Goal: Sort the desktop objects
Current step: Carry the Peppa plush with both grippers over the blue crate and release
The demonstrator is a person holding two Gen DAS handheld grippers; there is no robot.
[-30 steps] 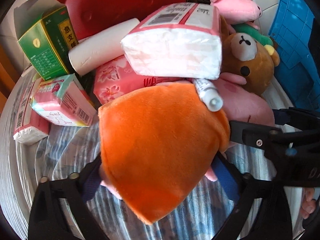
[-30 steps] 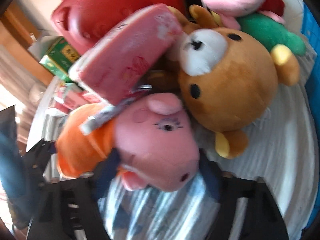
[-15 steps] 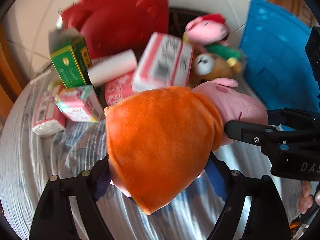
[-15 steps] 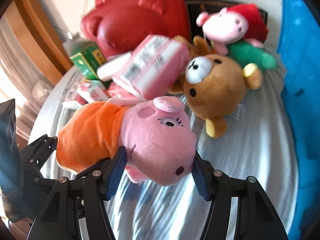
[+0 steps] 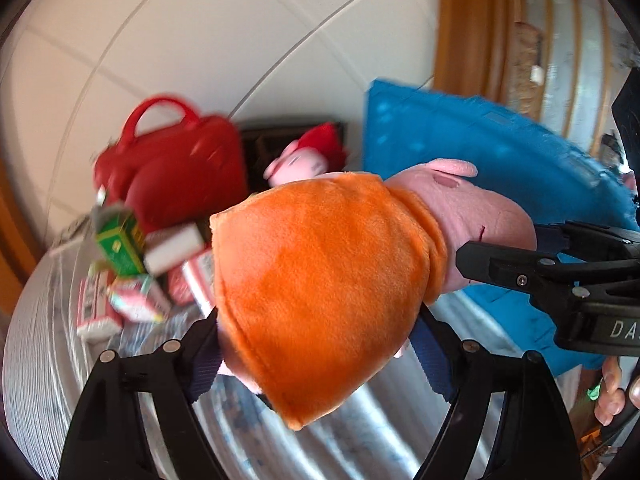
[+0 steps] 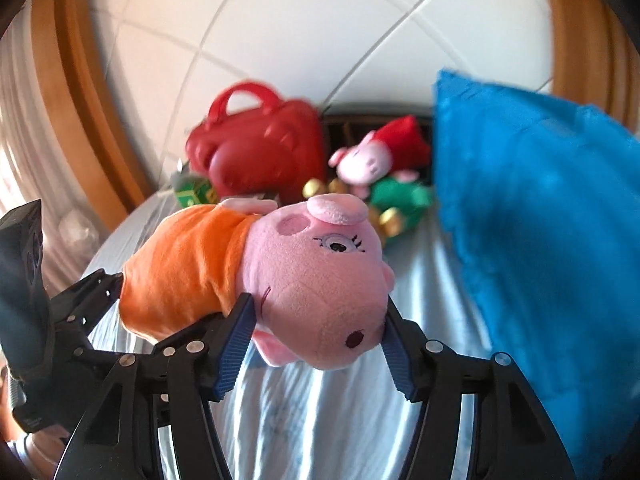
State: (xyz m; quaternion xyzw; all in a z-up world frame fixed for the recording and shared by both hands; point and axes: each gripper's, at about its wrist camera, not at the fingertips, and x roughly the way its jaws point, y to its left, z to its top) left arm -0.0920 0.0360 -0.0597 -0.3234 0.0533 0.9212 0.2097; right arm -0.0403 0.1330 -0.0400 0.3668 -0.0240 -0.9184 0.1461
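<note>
Both grippers hold one toy, a pig plush (image 6: pixel 280 276) in an orange dress, lifted clear of the striped cloth on the desk (image 6: pixel 304 420).

Left gripper (image 5: pixel 320 344): fingers closed partway onto the orange skirt end, the fabric bulging between the blue pads. Right gripper (image 6: pixel 316 344): fingers closed partway onto the pink head, pads pressing its two sides just below the snout. Neither is shut to the stop; the soft body keeps each pair spread.

Judgement: the two-point hold serves to keep a limp, bulky toy level and steady while it is carried away from the clutter. One grip alone would probably let it sag.

Orientation: the long axis runs roughly level, from the skirt hem at the left gripper to the head at the right gripper. In the right wrist view the snout points down and towards the camera, the eye faces up, and the ear is uppermost.

Behind it, near the wall, lie a red bag (image 6: pixel 260 152), a second pig toy (image 6: pixel 368 160), a green box (image 5: pixel 120 240) and tissue packs (image 5: pixel 96 308). A blue bin (image 6: pixel 540 240) stands to the right, near the head; it is the likely destination, though that cannot be confirmed.
</note>
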